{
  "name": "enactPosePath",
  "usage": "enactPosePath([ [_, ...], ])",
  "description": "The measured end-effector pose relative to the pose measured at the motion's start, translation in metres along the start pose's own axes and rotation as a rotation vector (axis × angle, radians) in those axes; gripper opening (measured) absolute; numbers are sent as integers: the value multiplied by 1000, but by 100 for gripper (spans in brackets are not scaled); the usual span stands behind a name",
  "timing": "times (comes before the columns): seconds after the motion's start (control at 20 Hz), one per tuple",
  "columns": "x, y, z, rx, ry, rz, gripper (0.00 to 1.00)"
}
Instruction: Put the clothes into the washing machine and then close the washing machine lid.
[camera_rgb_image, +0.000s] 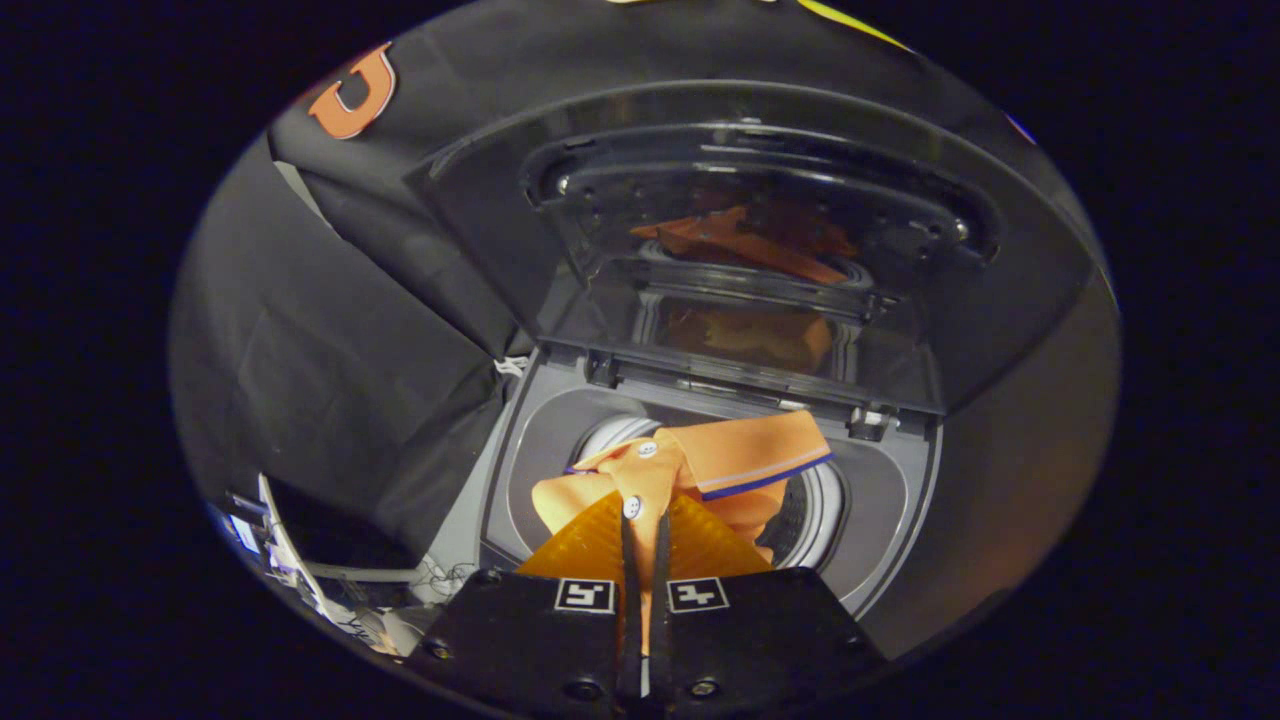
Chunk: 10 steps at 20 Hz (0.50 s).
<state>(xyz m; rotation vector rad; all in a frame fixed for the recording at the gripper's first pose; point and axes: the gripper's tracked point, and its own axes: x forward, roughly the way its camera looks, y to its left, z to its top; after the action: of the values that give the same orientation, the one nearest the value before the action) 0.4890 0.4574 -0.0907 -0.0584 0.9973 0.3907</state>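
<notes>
An orange polo shirt (720, 465) with white buttons and a striped collar hangs from my gripper (645, 530), whose two fingers are shut on the button placket. The shirt dangles over the round drum opening (815, 515) of a grey top-loading washing machine (900, 510), directly below and just ahead of the fingers. The machine's dark transparent lid (740, 240) stands raised upright behind the opening, and the orange cloth is mirrored in it. The drum's inside is mostly hidden by the shirt.
Black cloth of the booth wall (330, 370) hangs to the left of and behind the machine. Down at the left of the washer lies a clutter of white cables and small items (320, 590).
</notes>
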Motion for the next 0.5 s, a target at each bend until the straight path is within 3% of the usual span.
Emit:
enactPosePath([
  [0.35, 3, -9, -2, 23, 19, -59, 8],
  [0.5, -2, -10, -1, 22, 4, -57, 19],
])
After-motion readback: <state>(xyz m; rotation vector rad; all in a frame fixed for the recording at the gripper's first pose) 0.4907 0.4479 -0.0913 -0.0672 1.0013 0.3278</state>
